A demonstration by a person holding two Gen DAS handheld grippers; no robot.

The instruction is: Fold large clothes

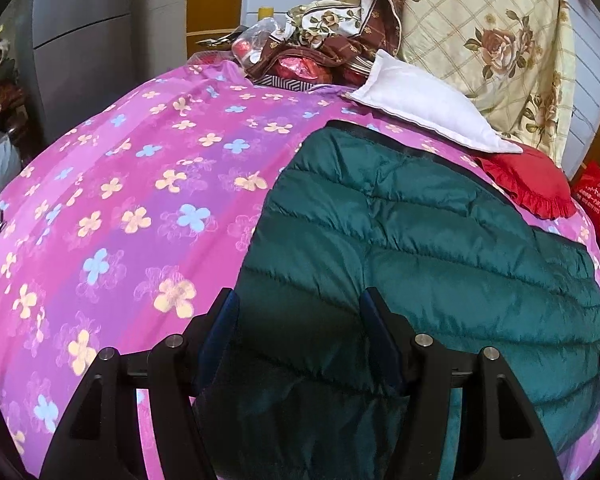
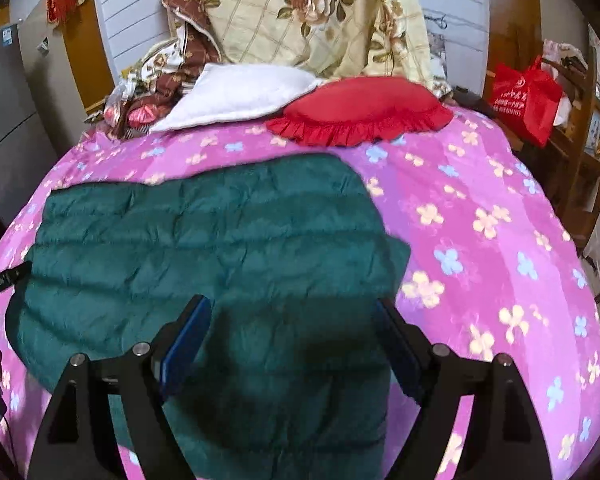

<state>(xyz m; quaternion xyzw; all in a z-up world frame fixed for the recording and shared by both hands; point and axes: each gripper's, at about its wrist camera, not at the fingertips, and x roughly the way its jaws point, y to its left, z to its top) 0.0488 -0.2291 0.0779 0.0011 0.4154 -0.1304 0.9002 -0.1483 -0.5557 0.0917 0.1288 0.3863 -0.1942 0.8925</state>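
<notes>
Your dark green quilted down jacket (image 1: 420,240) lies flat on the pink flowered bedspread (image 1: 120,200), folded into a compact block, its stitched channels running across the bed. It sits toward the near edge, well apart from the white pillow (image 1: 428,108) and the red ruffled cushion (image 2: 360,112) at the head — sound placement, since it gives you bare cover on both sides to work.

Your left gripper (image 1: 296,312) hovers over the jacket's near left portion with its jaws spread; nothing sits between the blue pads (image 1: 220,332), and the fabric below looks undisturbed. Your right gripper (image 2: 292,320) hovers over the near right portion, jaws likewise spread wide and holding nothing. Both point down at a slant, which keeps the whole garment in sight.

Judgement: one fold appears complete and you hold no cloth. The next fold likely calls for pinching a near edge — the padding is thick and slippery, so take a deep bite or it may slip.
</notes>
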